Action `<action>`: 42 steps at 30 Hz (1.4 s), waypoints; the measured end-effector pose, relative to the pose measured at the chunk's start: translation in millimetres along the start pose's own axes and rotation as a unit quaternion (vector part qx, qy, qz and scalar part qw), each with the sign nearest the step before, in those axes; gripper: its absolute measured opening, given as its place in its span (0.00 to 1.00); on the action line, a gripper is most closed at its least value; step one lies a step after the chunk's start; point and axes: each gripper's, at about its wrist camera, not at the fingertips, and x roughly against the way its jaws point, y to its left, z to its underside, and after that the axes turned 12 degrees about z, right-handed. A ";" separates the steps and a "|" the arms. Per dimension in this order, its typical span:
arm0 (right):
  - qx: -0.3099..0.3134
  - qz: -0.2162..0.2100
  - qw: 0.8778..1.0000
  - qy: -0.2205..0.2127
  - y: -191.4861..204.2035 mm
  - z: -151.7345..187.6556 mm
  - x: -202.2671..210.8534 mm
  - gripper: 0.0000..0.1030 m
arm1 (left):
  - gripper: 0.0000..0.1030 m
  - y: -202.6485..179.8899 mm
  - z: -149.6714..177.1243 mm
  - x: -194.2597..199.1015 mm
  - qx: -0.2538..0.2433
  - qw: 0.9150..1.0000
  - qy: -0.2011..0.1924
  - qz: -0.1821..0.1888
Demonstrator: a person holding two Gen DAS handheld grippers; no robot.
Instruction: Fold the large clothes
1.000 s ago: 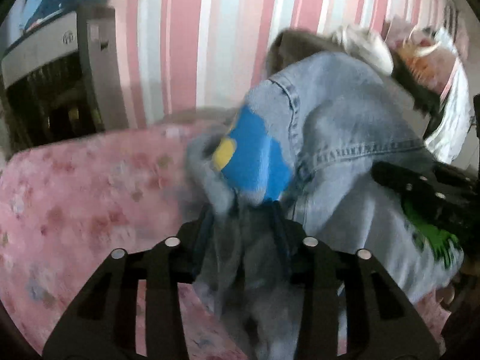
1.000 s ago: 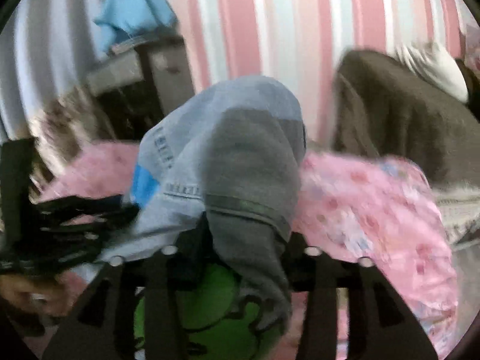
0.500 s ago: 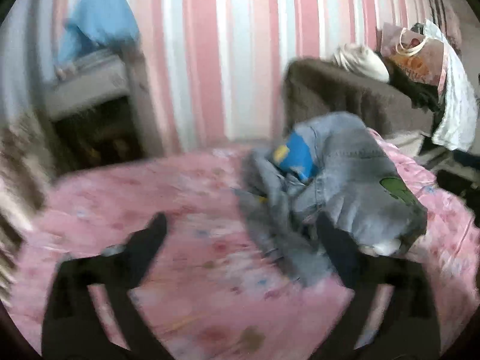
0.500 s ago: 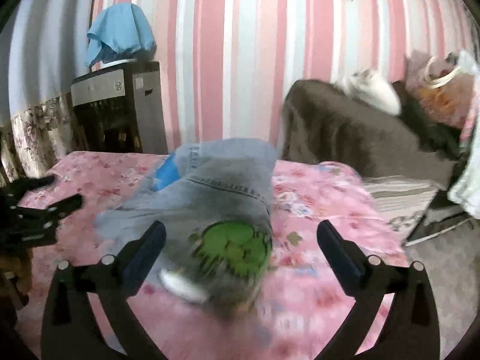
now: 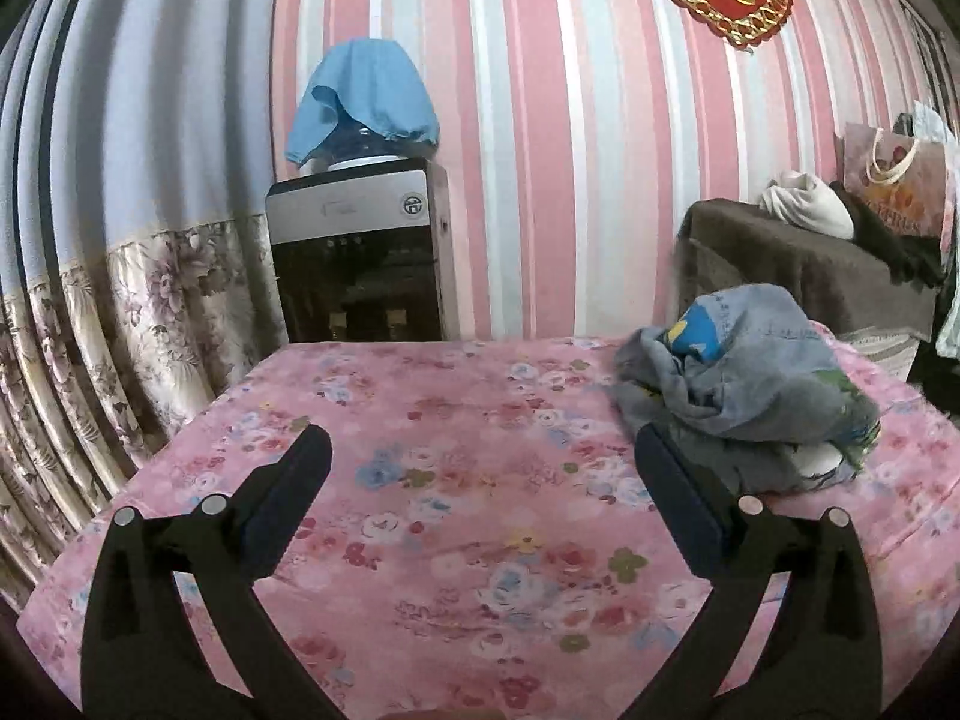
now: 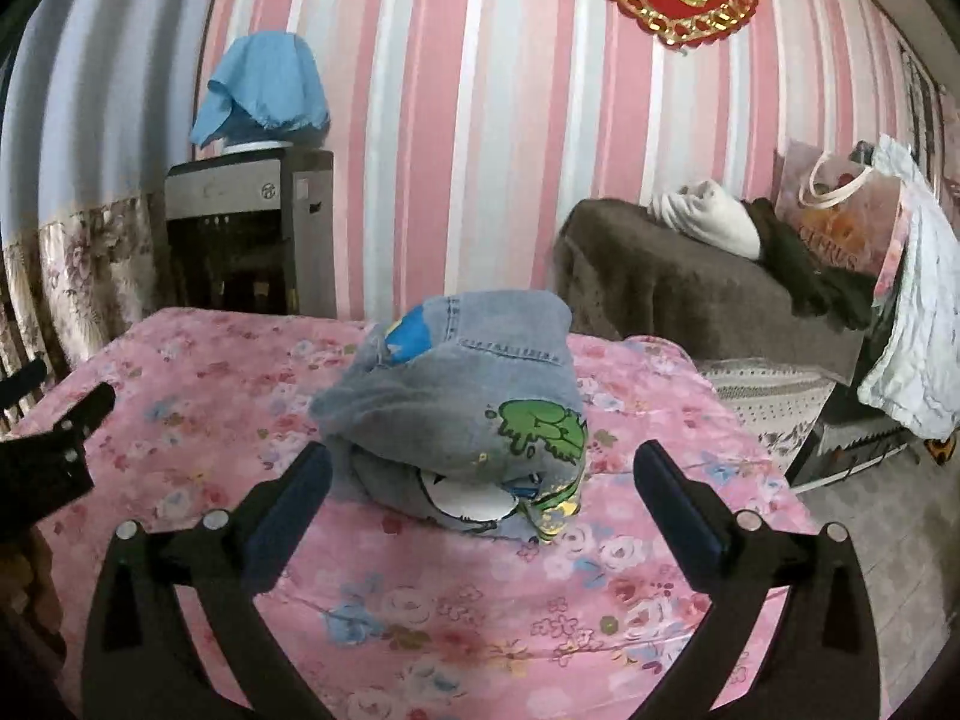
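Note:
A grey-blue denim garment [image 6: 462, 396] with a green cartoon patch and a blue patch lies in a folded bundle on the pink floral tablecloth [image 6: 480, 600]. In the left wrist view the bundle [image 5: 750, 384] sits at the right. My right gripper [image 6: 480, 480] is open and empty, its fingers just in front of the bundle, one on each side, apart from it. My left gripper [image 5: 480, 468] is open and empty over bare cloth to the left of the bundle; it also shows at the left edge of the right wrist view [image 6: 54, 450].
A water dispenser [image 5: 360, 264] with a blue cover stands behind the table's far edge, against the striped wall. A brown-draped piece of furniture [image 6: 690, 294] with clothes and a gift bag [image 6: 840, 216] stands at the right. A floral curtain [image 5: 120, 330] hangs at the left.
Both grippers were shut on the denim garment and held it up. They have opened, let it drop on the table as a bundle, and pulled back from it.

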 end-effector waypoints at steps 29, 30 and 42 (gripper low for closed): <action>-0.041 -0.001 0.998 -0.047 0.9 55.6 -32.1 0.98 | 0.97 10.8 31.4 -7.9 0.024 1.000 -0.018 -0.002; -0.036 0.001 0.998 -0.050 2.1 56.2 -31.7 0.98 | 0.97 9.5 33.3 -7.3 0.023 1.000 -0.019 -0.003; -0.030 -0.011 0.998 -0.056 8.8 60.3 -26.8 0.98 | 0.97 1.6 36.4 -11.7 0.003 1.000 -0.009 -0.004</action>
